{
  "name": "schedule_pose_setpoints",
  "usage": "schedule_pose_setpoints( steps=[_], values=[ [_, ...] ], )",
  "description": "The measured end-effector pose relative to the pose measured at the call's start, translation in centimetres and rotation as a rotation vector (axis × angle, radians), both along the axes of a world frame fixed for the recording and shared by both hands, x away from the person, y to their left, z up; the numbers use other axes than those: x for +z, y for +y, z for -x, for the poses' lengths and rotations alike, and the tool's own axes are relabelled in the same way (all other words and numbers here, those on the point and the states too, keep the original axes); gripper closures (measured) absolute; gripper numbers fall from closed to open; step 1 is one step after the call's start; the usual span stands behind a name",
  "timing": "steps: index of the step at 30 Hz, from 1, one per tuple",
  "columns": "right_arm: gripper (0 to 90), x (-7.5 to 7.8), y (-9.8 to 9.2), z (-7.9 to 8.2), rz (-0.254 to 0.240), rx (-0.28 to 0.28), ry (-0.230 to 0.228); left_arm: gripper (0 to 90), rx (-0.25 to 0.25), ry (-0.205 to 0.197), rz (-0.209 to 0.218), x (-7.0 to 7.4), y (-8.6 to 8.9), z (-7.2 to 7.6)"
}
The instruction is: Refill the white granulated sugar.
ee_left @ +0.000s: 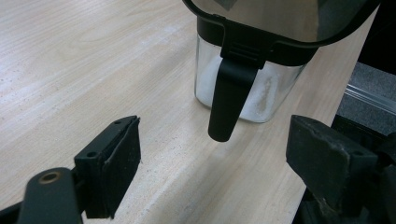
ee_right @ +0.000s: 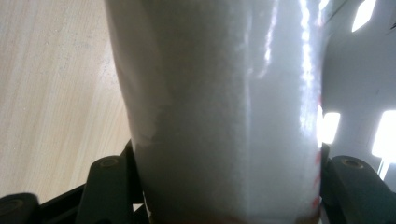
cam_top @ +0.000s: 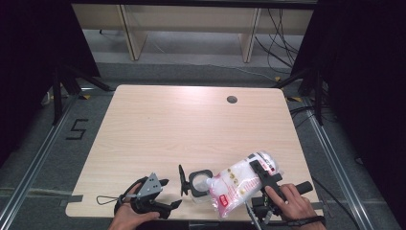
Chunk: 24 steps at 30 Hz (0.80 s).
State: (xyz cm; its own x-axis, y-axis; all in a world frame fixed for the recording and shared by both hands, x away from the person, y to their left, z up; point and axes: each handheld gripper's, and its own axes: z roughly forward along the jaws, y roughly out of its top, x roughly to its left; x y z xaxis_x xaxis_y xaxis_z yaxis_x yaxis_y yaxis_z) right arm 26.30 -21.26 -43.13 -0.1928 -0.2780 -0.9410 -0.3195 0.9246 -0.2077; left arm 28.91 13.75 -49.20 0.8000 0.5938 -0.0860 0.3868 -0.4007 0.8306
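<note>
Right now the right gripper is clamped on a clear plastic bag of white granules, its jaws pressing either side of the bag in the right gripper view, and the bag is tilted with its lower end toward the open glass jar. The left gripper stands released, jaws wide apart and touching nothing, just beside the jar, whose black hinged lid is swung up. Some white powder already lies in the jar's bottom, so I judge the pouring step is in hand. Next, the bag's mouth likely needs steadying over the jar opening; the free gripper could brace the jar, which looks light enough to slide. The jar sits near the front edge of the pale wooden table, which has a round cable hole. Beyond are grey floor, loose cables and dark curtains.
</note>
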Motion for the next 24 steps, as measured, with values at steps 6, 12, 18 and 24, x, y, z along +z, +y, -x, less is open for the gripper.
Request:
schedule_pose_setpoints(
  steps=[6,12,18,24],
  values=[
    [41.8,-0.11,0.07,-0.01,-0.016,0.013,0.004,17.4,0.0,0.009,0.007,0.0,-0.01,0.03],
    [41.8,-0.24,0.16,0.14,-0.021,0.001,0.009,17.4,0.004,0.012,0.018,-0.04,-0.09,0.06],
    [41.7,-0.05,0.16,0.06,-0.018,0.025,-0.021,17.4,0.002,0.009,0.015,-0.05,-0.07,0.04],
    [41.8,0.19,-0.02,0.08,-0.011,0.007,-0.006,17.5,0.003,-0.005,-0.002,-0.01,-0.01,0.01]
  ],
)
